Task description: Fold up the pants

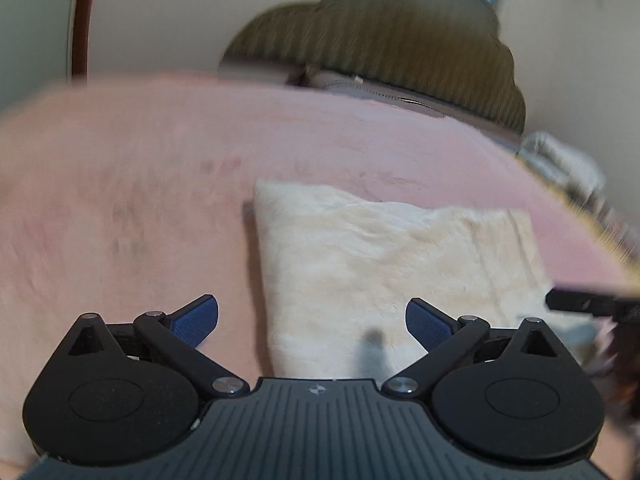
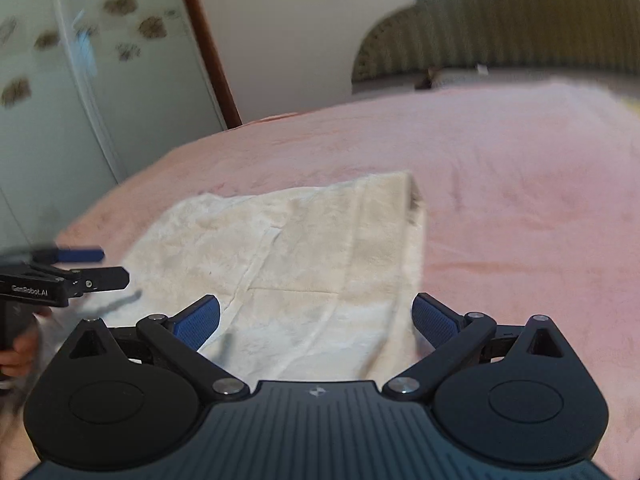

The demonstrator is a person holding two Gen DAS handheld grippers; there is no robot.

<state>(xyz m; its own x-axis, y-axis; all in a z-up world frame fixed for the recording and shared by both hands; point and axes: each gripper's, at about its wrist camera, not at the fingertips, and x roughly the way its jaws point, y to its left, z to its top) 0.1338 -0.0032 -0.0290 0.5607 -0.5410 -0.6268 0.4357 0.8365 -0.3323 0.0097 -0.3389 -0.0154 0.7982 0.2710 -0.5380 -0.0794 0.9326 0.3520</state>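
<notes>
Cream fleece pants lie folded flat on the pink bedspread; they also show in the right wrist view. My left gripper is open and empty, held just above the near left edge of the pants. My right gripper is open and empty over the near end of the pants. The left gripper shows at the left edge of the right wrist view, and the tip of the right gripper shows at the right edge of the left wrist view. Both views are blurred.
A striped olive headboard and pillows stand at the far end of the bed. A white wardrobe with leaf marks is to the left. The bed's edge runs along the right and along the left.
</notes>
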